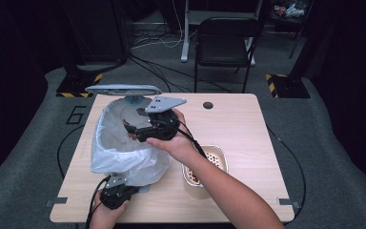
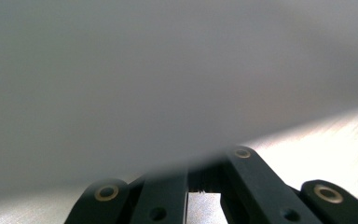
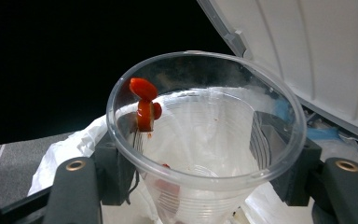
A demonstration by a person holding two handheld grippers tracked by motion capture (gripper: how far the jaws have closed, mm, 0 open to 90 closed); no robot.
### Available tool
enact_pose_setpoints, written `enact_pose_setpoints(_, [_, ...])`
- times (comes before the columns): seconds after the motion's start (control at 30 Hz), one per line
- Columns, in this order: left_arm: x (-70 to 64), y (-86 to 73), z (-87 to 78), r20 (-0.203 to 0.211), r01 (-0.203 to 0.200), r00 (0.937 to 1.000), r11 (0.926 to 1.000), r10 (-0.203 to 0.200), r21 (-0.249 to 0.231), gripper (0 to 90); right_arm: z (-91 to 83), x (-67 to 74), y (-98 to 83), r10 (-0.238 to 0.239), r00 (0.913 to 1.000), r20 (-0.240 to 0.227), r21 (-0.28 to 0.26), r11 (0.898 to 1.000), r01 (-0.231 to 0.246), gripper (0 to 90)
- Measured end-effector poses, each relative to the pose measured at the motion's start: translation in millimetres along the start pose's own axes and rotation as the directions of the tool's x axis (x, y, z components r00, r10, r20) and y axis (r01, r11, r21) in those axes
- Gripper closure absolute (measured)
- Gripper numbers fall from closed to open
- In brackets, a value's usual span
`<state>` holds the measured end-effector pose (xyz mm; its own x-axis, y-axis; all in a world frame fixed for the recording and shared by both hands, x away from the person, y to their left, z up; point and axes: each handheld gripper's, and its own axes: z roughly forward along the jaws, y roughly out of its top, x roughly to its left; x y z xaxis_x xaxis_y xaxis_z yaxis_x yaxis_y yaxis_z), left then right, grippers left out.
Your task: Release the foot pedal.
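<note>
Clear cup (image 3: pixel 205 140) in right tool (image 3: pixel 205 158) tilts toward camera.

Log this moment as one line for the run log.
right gripper: holding clear plastic cup with red sauce bits over white bag-lined bin | left gripper: shut on bag's near edge | foil food tray: on wooden table

The high view looks down and forward over my table (image 1: pixel 238 119). My left gripper view presses against the white bag (image 2: pixel 168 70); my right looks closely over the same bag (image 3: pixel 65 149).
</note>
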<state>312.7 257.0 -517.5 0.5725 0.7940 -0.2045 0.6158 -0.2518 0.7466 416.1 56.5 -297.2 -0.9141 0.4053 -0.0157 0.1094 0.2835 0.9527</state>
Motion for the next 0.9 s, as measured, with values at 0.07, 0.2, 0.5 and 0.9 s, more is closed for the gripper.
enact_pose_setpoints(0.07, [0.0, 0.0, 0.0, 0.0, 0.0, 1.0, 1.0, 0.0, 0.0, 90.0, 3.2, 0.5, 0.1, 0.007, 1.0, 0.001, 0.002, 1.0, -0.007, 32.8])
enact_pose_setpoints(0.2, [-0.1, 0.0, 0.0, -0.001, -0.001, 1.0, 1.0, 0.001, 0.0, 90.0, 9.2, 1.9, -0.7, 0.012, 0.9999, 0.0, 0.018, 1.0, -0.012, 30.4])
enact_pose_setpoints(0.5, [0.1, -0.2, -0.2, -0.001, 0.003, 1.0, 1.0, -0.003, 0.0, 90.0, 17.0, 8.4, -4.2, -0.013, 0.9996, 0.024, 0.046, 0.999, 0.012, 10.7])
enact_pose_setpoints(0.9, [0.6, 0.1, -0.4, 0.004, 0.006, 1.0, 1.0, -0.006, 0.003, 89.9, 0.8, 9.4, -5.1, -0.023, 0.9995, 0.021, 0.031, 0.999, 0.022, 14.6])
